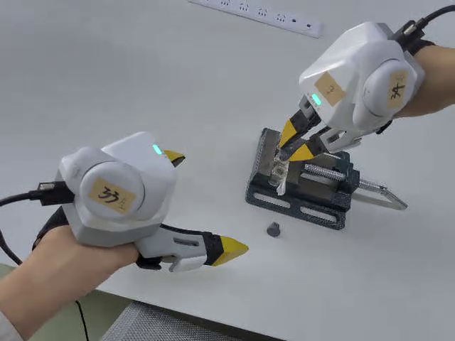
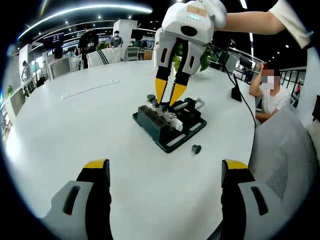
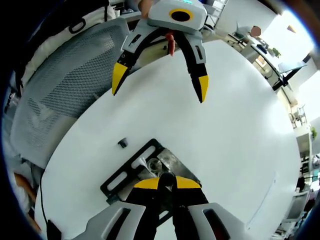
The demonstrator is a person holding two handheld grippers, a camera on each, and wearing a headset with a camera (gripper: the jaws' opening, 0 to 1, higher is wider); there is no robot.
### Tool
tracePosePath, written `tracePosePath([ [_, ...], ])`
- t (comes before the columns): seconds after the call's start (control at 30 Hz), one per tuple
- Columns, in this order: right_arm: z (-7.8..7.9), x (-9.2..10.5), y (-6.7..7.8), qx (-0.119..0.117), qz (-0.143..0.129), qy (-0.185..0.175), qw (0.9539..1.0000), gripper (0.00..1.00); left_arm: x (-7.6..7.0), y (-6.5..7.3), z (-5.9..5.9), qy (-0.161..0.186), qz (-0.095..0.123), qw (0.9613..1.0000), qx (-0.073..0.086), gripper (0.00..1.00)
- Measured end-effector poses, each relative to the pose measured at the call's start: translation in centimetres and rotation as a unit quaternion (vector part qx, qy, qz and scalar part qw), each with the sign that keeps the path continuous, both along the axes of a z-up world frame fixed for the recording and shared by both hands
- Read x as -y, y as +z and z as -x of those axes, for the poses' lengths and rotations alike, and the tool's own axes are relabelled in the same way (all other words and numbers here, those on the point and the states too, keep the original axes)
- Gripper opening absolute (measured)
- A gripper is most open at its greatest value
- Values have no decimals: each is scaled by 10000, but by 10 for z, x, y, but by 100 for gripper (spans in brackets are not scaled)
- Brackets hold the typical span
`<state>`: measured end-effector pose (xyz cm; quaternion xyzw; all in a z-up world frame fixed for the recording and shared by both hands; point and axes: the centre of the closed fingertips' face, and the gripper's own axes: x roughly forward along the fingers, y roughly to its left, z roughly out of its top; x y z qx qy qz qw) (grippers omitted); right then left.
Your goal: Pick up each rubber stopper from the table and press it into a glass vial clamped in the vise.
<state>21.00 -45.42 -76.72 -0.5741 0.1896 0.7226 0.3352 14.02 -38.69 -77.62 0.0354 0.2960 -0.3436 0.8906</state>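
Black rubber stopper (image 3: 166,178) seemingly upright above vial (image 1: 278,173) | right gripper (image 1: 291,150) pinching it | left gripper (image 2: 165,166) wide

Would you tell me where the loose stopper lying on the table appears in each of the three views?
Head view: the loose stopper sits lower centre, just below the vise.
Left gripper view: the stopper sits right of centre, off the vise's lower right corner.
Right gripper view: the stopper sits left of centre, above and left of the vise.
Shared landmark: the vise.
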Motion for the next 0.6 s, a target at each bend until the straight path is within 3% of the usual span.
tracePosePath([
  [0.33, 0, 1, 0, 104, -213, -506, 9984, 2, 1, 0, -1, 17, 14, 10000, 12, 90],
  [0.6, 1, 1, 0, 259, -224, -521, 9981, 3, 3, 2, -2, 23, 23, 10000, 25, 90],
])
